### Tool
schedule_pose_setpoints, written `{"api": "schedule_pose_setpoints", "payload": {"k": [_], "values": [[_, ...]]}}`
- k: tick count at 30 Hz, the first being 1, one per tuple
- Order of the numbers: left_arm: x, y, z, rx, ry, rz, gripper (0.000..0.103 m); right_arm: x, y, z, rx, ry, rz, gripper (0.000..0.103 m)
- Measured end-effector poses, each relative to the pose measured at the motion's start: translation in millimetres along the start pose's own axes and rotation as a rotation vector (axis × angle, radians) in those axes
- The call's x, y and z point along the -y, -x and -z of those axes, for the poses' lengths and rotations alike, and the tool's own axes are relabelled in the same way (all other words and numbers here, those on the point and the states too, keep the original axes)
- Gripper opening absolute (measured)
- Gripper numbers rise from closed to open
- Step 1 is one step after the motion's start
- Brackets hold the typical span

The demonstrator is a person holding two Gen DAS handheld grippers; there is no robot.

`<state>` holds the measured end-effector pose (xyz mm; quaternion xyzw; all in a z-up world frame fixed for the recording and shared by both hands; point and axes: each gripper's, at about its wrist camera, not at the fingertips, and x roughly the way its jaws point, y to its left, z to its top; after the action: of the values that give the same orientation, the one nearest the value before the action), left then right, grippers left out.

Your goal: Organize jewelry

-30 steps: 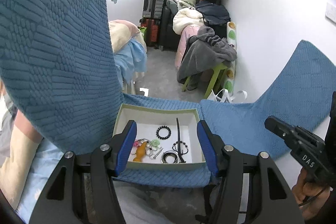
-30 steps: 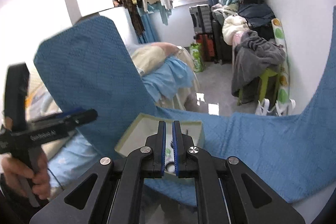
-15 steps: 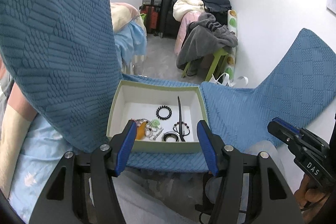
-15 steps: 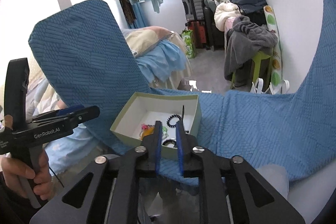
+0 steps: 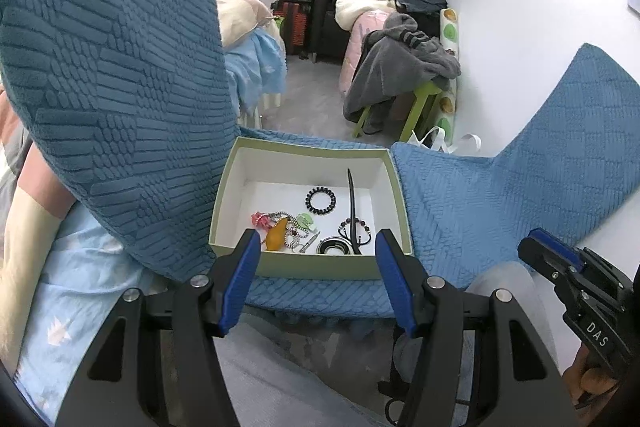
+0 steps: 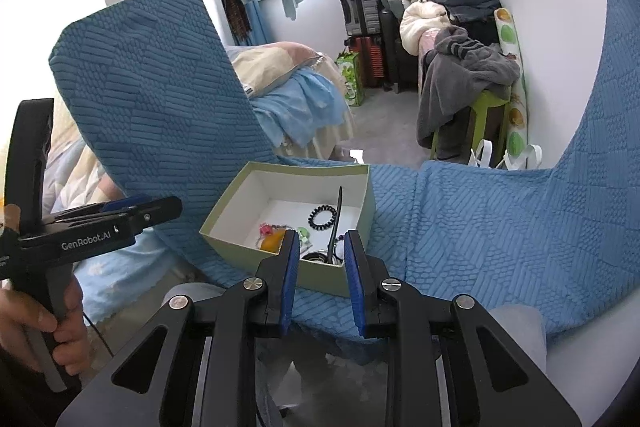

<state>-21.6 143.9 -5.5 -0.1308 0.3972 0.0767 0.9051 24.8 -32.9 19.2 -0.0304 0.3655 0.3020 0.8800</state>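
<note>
Resting on a blue quilted cloth (image 5: 460,195), the green box (image 5: 320,269) holds all the jewelry on its white floor. The left gripper (image 5: 316,279) hovers just short of the near wall, jaws spread wide, nothing held. The right gripper (image 6: 320,261) sits near the same wall, jaws parted to a moderate gap, also empty.

Contents, as visible:
- 1 black coil ring (image 5: 320,201), near the centre, apart from the rest.
- 1 long black stick (image 5: 353,211), lying front to back, its near end crossing a dark bead bracelet (image 5: 354,231).
- 1 metal ring (image 5: 334,246) against the near wall.
- 1 tangled cluster (image 5: 282,229) of beads with an orange pendant, a pink piece and a green clip.

Handling judgement: every item is probably light. The coil ring should flex; pinch across 1 side of its loop. The stick appears rigid and smooth, so grip mid-length to limit slip and pivoting. Beaded strands are limp and will drape; take hold at the pendant. The cluster may lift as 1 mass.
</note>
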Motion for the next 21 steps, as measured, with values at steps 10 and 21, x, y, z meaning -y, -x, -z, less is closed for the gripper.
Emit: {"api": "schedule_pose_setpoints", "payload": {"k": [10, 21], "values": [[6.7, -2.6, 0.4, -0.015, -0.019, -0.008, 0.060, 6.4, -0.2, 1.0, -0.017, -0.023, 0.014, 0.026], [10.1, 0.8, 1.8, -0.013, -0.034, -0.017, 0.061, 22.0, 8.7, -3.8, 0.027, -0.060, 0.084, 0.087]]}}
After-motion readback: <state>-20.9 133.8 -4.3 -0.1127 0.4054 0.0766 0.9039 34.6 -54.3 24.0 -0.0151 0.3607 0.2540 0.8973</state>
